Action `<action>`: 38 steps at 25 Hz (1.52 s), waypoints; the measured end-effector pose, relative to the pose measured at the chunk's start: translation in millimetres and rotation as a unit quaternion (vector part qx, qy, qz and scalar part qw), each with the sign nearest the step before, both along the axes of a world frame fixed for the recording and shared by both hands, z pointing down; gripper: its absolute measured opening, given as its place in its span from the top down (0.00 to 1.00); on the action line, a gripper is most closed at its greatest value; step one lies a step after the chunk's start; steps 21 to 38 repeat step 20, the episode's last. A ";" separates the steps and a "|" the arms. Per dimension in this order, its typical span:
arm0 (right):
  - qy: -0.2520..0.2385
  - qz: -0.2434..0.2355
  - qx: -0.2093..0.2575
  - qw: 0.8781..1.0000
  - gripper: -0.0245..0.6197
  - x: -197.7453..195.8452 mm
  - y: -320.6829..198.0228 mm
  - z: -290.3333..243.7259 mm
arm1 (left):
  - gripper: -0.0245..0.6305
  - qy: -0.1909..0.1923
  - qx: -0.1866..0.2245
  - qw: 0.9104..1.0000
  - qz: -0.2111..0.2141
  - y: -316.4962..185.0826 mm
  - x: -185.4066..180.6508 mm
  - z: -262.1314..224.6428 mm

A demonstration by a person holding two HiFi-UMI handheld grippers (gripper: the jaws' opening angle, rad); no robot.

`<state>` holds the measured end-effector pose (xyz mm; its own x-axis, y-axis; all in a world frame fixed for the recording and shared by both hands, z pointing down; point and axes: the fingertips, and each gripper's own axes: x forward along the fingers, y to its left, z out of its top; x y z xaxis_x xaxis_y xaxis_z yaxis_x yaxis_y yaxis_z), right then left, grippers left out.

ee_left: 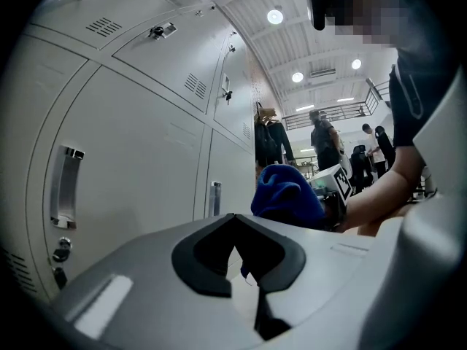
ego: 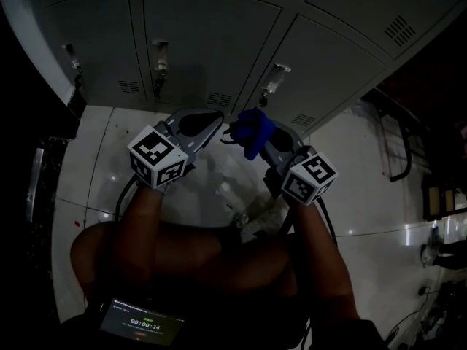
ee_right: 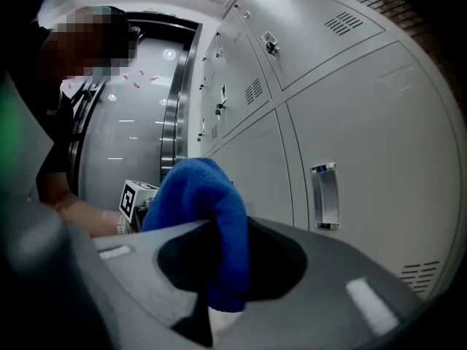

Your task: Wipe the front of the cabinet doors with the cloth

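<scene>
**Pre-wipe: cloth gripped, not yet on a door**

Grey metal cabinet doors (ego: 211,42) ahead, clear of both grippers. Left gripper (ego: 210,122): fingers together, empty. Right gripper (ego: 257,141): fingers clamped on the bunched blue cloth (ee_right: 208,217), short of the doors. Next, likely: press it flat on a panel and sweep — mind the protruding silver handles (ego: 276,77).

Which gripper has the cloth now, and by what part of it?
The right gripper is shut on the blue cloth, pinching a fold partway along it; most bunches out past the jaws. The left gripper is shut, empty.
</scene>
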<state>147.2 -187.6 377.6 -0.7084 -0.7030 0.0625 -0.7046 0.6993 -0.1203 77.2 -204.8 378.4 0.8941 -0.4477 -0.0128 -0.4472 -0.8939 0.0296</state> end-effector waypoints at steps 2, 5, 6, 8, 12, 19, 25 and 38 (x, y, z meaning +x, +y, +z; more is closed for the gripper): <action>0.004 -0.001 0.002 1.000 0.85 -1.1 0.4 1.8 | 0.95 0.000 0.000 1.000 0.000 -0.2 -0.3 0.1; 0.006 0.000 0.001 1.000 0.85 -1.4 0.4 2.8 | 0.96 0.000 0.000 1.000 0.000 -0.4 0.8 1.0; 0.006 0.001 0.000 1.000 0.85 -1.2 0.2 2.8 | 0.95 0.000 0.000 1.000 0.001 -0.4 1.7 1.2; 0.005 0.002 0.000 1.000 0.85 -1.0 -0.2 2.9 | 0.95 -0.001 0.000 1.000 0.004 0.2 3.5 1.5; 0.008 0.002 0.002 1.000 0.85 -1.3 -0.5 4.7 | 0.96 -0.003 0.002 1.000 0.006 0.7 3.4 0.7; 0.006 0.002 -0.001 1.000 0.85 0.3 -0.5 5.8 | 0.95 0.003 0.005 1.000 0.002 -0.3 -0.8 -2.6; 0.006 0.002 -0.001 1.000 0.85 1.0 -0.6 6.3 | 0.95 0.004 0.005 1.000 0.002 -0.1 -0.8 -3.0; 0.006 0.002 -0.001 1.000 0.85 1.0 -0.6 6.3 | 0.95 0.004 0.005 1.000 0.002 -0.1 -0.8 -3.0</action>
